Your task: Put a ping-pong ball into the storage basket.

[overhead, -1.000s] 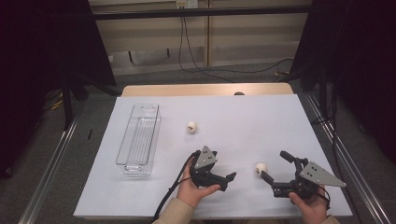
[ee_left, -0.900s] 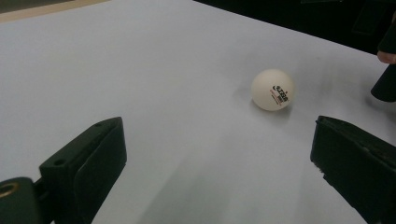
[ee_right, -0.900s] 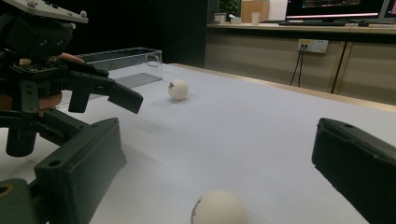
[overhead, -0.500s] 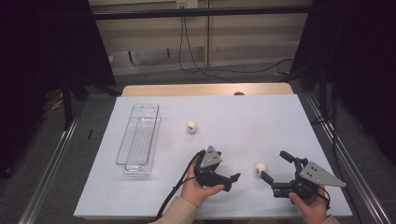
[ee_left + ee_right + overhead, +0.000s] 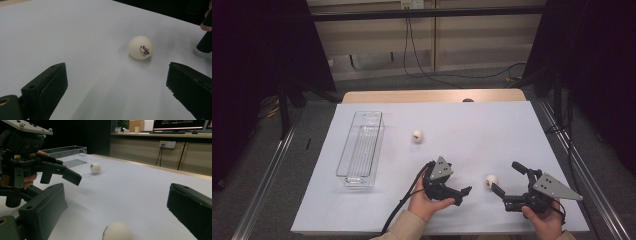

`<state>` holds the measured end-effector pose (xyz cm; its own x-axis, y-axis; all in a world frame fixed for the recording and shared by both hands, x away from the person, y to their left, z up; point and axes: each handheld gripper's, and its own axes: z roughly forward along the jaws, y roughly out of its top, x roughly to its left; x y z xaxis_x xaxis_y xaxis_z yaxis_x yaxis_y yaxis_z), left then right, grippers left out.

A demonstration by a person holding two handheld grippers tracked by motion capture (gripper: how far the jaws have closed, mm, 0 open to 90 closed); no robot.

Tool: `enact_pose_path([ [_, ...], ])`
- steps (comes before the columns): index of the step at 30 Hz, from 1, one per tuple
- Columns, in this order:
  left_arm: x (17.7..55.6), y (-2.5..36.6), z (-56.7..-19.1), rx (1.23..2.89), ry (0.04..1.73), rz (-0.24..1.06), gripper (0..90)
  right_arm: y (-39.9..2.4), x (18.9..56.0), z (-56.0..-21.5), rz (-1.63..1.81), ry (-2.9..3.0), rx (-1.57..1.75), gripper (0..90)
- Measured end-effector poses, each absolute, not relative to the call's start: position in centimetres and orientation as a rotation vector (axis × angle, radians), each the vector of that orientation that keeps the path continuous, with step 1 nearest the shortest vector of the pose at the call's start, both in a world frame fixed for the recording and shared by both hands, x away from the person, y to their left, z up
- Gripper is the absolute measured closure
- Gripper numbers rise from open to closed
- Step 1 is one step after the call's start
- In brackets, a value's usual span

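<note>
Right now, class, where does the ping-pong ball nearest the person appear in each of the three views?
High view: the near ball is low and right of centre, on the white table cover.
Left gripper view: right of centre in the upper half, its printed logo facing the camera.
Right gripper view: centre of the bottom edge, partly cut off.
Shared landmark: the white table cover beneath it.

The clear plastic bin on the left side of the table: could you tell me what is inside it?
Nothing visible: the clear bin shows just its ribbed floor through its walls. Both white balls lie outside on the table, one mid-table, one by the right gripper.
</note>
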<state>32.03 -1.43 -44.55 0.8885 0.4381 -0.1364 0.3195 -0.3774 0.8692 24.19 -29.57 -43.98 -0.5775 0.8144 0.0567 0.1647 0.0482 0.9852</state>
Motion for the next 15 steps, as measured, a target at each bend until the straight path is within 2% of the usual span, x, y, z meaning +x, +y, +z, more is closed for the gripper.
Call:
enact_pose_path([
  [15,32.01,-2.34,-44.71,2.017,0.545,0.125,3.5,-29.58,24.16,-43.96,1.572,1.794,0.98,1.5],
])
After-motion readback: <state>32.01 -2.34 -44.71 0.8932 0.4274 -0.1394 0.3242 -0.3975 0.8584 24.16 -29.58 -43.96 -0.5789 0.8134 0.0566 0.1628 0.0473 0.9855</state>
